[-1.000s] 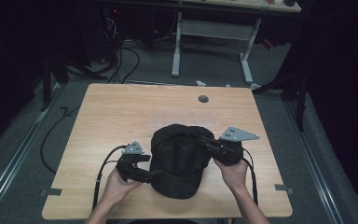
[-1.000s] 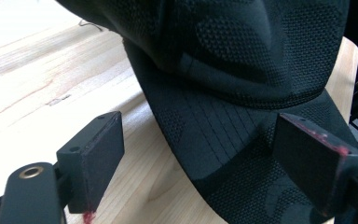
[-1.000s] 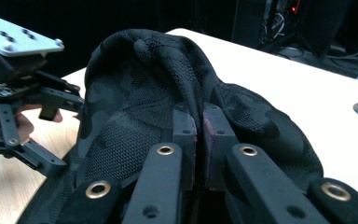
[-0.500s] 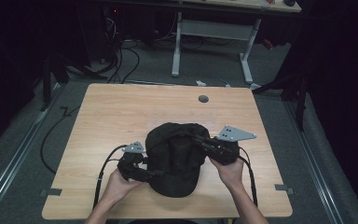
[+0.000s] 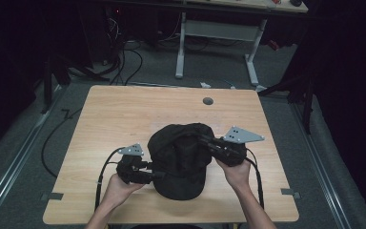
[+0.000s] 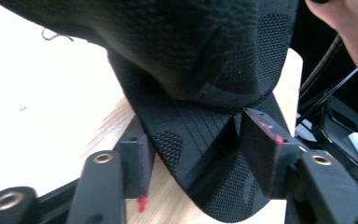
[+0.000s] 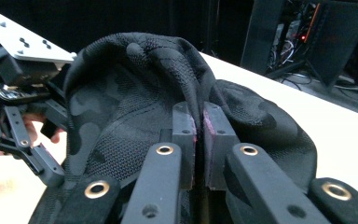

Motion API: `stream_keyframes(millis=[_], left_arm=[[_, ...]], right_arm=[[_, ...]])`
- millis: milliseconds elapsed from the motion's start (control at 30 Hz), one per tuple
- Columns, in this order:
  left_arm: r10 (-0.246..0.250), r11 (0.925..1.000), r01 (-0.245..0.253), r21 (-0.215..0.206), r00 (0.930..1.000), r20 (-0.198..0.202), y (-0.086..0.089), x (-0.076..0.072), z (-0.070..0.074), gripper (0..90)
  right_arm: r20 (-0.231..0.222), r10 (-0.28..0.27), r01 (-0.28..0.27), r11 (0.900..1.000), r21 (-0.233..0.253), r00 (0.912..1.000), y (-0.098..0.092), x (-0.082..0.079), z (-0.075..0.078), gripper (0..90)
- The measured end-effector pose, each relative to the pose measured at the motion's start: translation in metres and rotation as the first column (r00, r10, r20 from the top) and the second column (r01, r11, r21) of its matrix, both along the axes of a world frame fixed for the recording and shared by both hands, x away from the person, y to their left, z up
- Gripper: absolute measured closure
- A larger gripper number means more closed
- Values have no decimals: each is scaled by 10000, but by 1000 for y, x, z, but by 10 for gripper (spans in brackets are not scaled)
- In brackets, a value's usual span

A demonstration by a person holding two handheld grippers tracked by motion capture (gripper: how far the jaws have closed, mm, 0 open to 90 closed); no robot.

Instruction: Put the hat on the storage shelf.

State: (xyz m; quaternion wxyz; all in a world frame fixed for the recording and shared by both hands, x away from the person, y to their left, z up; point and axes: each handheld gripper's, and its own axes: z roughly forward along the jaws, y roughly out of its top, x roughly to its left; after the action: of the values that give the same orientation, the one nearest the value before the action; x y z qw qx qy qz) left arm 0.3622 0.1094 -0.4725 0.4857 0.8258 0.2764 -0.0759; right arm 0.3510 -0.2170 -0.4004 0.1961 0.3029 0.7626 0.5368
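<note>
Table (image 5: 124, 119) wooden, bearing black cap (image 5: 181, 157) at near middle. Cap is landmark: crown toward far edge, brim toward person. Right gripper (image 7: 196, 126) at cap's right side, jaws closed tight on pinched fold of crown fabric, likely to lift or steady crown. Left gripper (image 6: 193, 154) at cap's left near brim, jaws part open, straddling brim edge, not yet clamped; probably lining up for second hold. Small grey hole (image 5: 208, 101) beyond cap, well apart.
</note>
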Motion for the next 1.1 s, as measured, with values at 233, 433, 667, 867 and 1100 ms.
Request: stream_keyframes(millis=[233,433,667,867,1100], left_arm=[[-244,9990,244,-371,9997,-6,6,-2,5,642],[-563,9965,558,-623,9984,-50,12,-4,13,748],[-877,9920,863,-923,9961,-110,16,-8,20,853],[-873,9910,861,-1023,9962,-69,19,-10,25,860],[-571,9925,586,-1075,9982,163,22,-12,27,863]], right_arm=[[155,-64,69,9995,-319,9999,2,0,3,851],[133,-62,67,9994,-331,9999,2,2,3,840],[75,-100,102,9992,-377,9999,3,3,2,821],[49,-58,59,9996,-259,10000,3,3,2,795],[-205,-317,317,9995,-13,9993,-4,6,1,500]])
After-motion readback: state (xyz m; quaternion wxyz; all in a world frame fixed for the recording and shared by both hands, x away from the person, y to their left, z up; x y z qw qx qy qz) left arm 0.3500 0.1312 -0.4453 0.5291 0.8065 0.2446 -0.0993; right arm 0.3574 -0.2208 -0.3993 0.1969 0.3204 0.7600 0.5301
